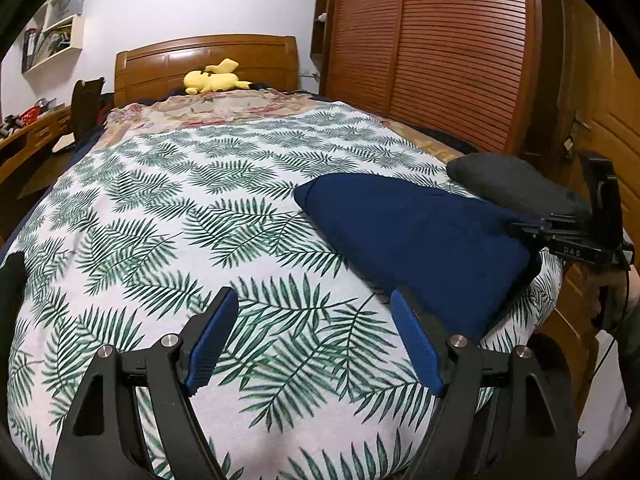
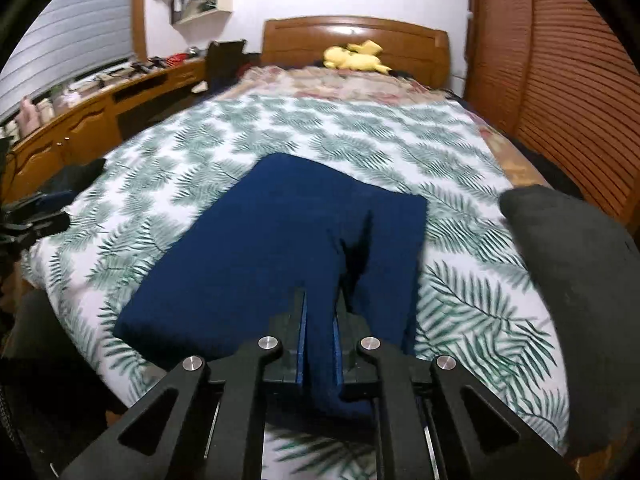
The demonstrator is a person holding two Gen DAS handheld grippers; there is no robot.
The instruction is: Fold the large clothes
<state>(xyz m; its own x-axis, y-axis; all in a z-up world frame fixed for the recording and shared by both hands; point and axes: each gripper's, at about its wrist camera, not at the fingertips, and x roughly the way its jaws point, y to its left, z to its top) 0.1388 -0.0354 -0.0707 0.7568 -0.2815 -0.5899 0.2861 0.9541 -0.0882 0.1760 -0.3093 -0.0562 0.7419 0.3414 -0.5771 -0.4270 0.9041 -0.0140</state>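
Only right view shows right hand-held gripper (image 2: 319,332) seemingly pinching navy garment (image 2: 280,240); left hand-held gripper (image 1: 316,344) released.

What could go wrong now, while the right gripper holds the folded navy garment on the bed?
1. The right gripper pinches only the near edge of the navy garment; lifting by that alone could let the fold fall open.
2. The left gripper is open over the bedspread, so the other side has no support.
3. The dark grey bundle lies close by and could be knocked.
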